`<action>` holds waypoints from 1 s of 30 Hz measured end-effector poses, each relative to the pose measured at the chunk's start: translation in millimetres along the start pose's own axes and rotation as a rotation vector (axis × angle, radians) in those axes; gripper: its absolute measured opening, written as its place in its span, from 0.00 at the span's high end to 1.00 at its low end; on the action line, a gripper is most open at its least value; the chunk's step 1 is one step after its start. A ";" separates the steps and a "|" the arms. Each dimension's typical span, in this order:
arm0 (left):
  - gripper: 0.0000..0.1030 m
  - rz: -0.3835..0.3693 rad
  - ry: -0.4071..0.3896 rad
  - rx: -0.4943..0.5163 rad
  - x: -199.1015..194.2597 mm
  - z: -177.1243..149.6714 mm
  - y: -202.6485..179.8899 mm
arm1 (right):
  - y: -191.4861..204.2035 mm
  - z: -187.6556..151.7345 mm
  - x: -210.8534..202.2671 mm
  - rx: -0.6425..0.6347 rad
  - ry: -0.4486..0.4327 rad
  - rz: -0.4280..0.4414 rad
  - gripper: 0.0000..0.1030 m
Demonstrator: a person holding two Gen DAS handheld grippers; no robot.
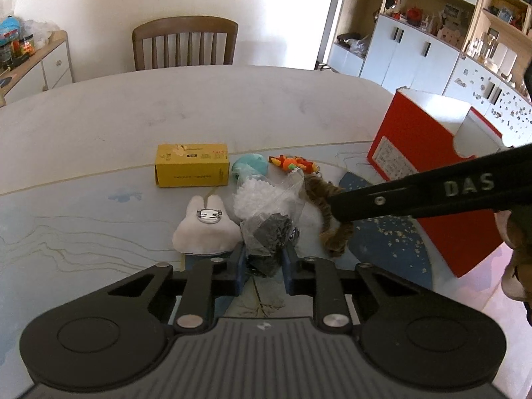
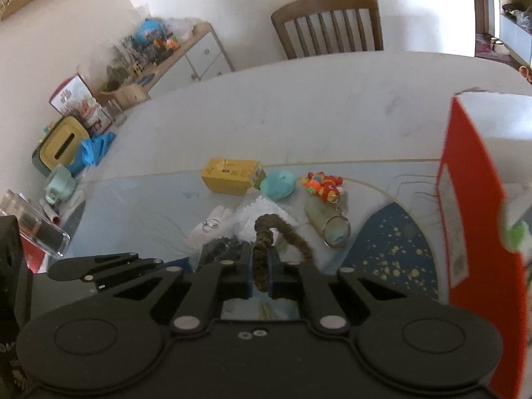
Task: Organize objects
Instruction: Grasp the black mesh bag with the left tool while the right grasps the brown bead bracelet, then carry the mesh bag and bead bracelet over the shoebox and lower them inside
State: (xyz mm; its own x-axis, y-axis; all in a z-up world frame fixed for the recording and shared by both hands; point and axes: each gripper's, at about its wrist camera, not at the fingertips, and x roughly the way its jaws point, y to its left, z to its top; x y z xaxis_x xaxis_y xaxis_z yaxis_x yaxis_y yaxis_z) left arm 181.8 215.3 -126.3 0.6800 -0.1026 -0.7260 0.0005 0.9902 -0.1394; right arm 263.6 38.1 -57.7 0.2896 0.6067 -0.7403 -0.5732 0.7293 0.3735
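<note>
My left gripper [image 1: 265, 261] is shut on a clear plastic bag of dark pieces [image 1: 269, 236] at the near edge of a pile on the table. My right gripper [image 2: 261, 274] is shut on a brown scrunchie [image 2: 282, 232] and holds it over the pile; it enters the left wrist view from the right, where the scrunchie [image 1: 332, 219] hangs from its tip. Around lie a white plush rabbit badge [image 1: 206, 229], a bag of white pieces [image 1: 262, 196], a yellow box [image 1: 192, 165], a teal plush [image 1: 250, 165] and an orange keychain toy [image 2: 322, 184]. An open red box [image 1: 432, 179] stands at the right.
A wooden chair [image 1: 185, 43] stands at the table's far side. A sideboard with clutter [image 2: 149, 53] lines the left wall. A tissue box, blue cloth and mint cup [image 2: 61, 183] sit at the table's left edge. White cabinets [image 1: 415, 43] stand at the right.
</note>
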 end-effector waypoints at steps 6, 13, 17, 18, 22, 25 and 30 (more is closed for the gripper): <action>0.80 -0.008 -0.003 -0.008 -22.2 4.1 -5.7 | -5.8 -6.1 -34.4 0.061 -0.062 0.014 0.94; 0.80 -0.001 0.001 0.024 -49.5 13.5 -20.4 | -11.6 -13.8 -72.5 0.107 -0.110 0.008 0.94; 0.80 -0.017 -0.005 0.050 -64.5 19.7 -33.4 | -14.1 -17.6 -93.5 0.114 -0.145 0.002 0.94; 0.80 -0.023 -0.005 0.059 -68.2 21.3 -38.0 | -14.6 -18.0 -98.4 0.115 -0.153 0.000 0.94; 0.80 -0.032 -0.006 0.085 -80.0 28.8 -57.7 | -19.3 -20.9 -120.0 0.118 -0.191 -0.003 0.94; 0.80 -0.047 -0.011 0.101 -87.2 35.9 -72.8 | -27.1 -23.1 -138.0 0.121 -0.224 -0.004 0.94; 0.80 -0.068 -0.030 0.149 -95.2 45.0 -103.5 | -42.7 -25.6 -165.8 0.123 -0.268 -0.021 0.94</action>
State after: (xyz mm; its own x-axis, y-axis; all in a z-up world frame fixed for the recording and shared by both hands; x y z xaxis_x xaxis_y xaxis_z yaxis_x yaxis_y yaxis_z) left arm 150.0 126.8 -12.6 0.6962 -0.1696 -0.6975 0.1545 0.9843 -0.0851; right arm 220.4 -101.7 34.8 0.5020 0.6414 -0.5802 -0.4726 0.7652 0.4371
